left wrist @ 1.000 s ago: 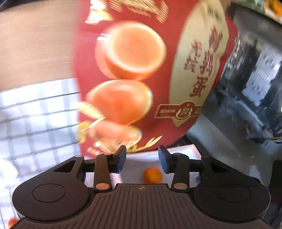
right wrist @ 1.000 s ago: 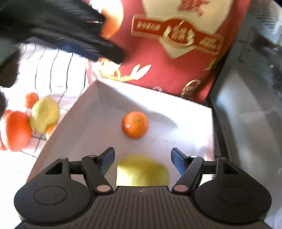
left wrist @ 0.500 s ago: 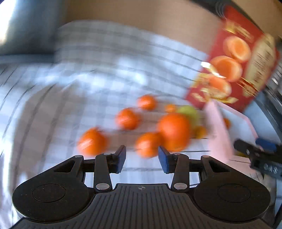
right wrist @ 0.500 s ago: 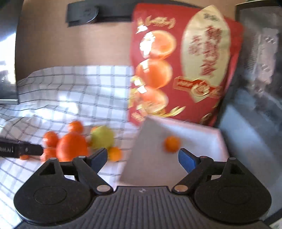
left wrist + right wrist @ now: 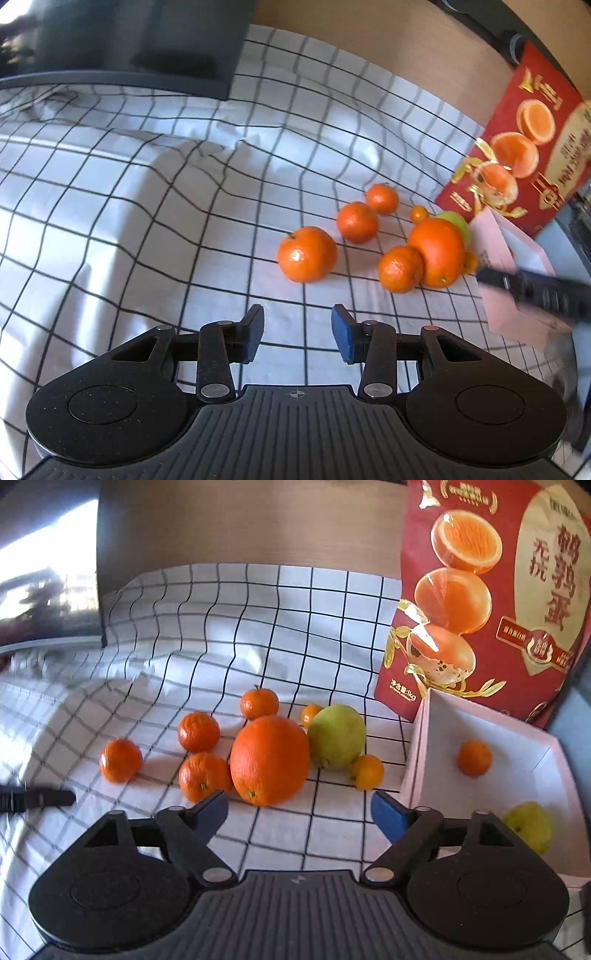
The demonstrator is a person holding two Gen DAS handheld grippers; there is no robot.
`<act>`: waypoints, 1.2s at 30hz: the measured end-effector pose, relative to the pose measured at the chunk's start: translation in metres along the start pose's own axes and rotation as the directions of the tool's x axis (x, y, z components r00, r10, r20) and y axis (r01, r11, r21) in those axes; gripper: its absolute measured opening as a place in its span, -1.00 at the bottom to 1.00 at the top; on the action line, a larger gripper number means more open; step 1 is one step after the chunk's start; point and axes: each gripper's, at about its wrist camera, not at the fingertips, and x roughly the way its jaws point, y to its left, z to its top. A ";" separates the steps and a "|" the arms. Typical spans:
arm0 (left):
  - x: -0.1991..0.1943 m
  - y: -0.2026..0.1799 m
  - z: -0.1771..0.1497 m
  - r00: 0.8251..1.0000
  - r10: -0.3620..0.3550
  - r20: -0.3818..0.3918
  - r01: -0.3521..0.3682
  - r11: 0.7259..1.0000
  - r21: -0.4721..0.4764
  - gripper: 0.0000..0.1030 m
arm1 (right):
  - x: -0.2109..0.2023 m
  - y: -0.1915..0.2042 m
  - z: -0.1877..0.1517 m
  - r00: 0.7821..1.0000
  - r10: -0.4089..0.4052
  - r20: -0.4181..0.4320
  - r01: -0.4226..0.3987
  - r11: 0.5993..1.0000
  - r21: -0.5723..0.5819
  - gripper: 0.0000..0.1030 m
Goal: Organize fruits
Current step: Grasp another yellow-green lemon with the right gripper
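Observation:
Several fruits lie on a checked cloth (image 5: 147, 206): a big orange (image 5: 269, 760), a green pear (image 5: 337, 736) behind it, and several mandarins such as the nearest one (image 5: 306, 254) in the left wrist view. A pink-white box (image 5: 417, 738) at the right holds a mandarin (image 5: 474, 757) and a yellow-green fruit (image 5: 530, 825). My left gripper (image 5: 297, 332) is open and empty, just short of the nearest mandarin. My right gripper (image 5: 299, 814) is open and empty, in front of the big orange.
A red printed bag (image 5: 491, 590) stands behind the box. A dark monitor (image 5: 122, 40) stands at the back left on the cloth. The right gripper's finger shows at the right of the left wrist view (image 5: 535, 291). A wooden wall (image 5: 240, 520) is behind.
Both grippers have pulled back from the box and the red bag and swung left to face the fruits on the cloth. The yellow-green fruit now lies in the box.

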 end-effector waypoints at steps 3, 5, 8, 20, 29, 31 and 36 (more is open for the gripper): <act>0.000 -0.005 -0.002 1.000 -0.025 0.001 0.025 0.999 0.025 -0.13 | 0.005 -0.011 0.016 1.000 0.018 -0.003 -0.017 0.998 0.061 0.44; 0.001 -0.008 -0.003 0.999 -0.043 0.000 0.043 0.999 0.033 -0.13 | 0.012 -0.020 0.031 1.000 0.015 -0.006 -0.014 0.996 0.085 0.39; 0.004 -0.014 -0.003 0.998 -0.063 -0.011 0.063 0.997 0.044 -0.13 | 0.029 -0.031 0.053 0.999 -0.009 -0.035 0.012 0.994 0.109 0.39; 0.009 -0.034 -0.014 0.995 -0.075 -0.069 0.082 0.991 0.105 -0.13 | 0.104 -0.051 0.088 0.985 -0.095 -0.144 0.101 0.994 0.037 0.23; 0.003 -0.028 -0.026 0.993 -0.053 -0.103 0.062 0.994 0.088 -0.13 | 0.134 -0.048 0.084 0.981 -0.039 -0.189 0.050 0.997 0.056 0.37; 0.002 -0.026 -0.027 0.993 -0.053 -0.103 0.061 0.995 0.077 -0.13 | 0.138 -0.045 0.079 0.973 0.005 -0.229 0.014 0.997 0.082 0.15; 0.004 -0.029 -0.029 0.993 -0.062 -0.102 0.069 0.996 0.063 -0.13 | 0.123 -0.044 0.069 0.980 0.002 -0.198 0.024 0.991 0.130 0.10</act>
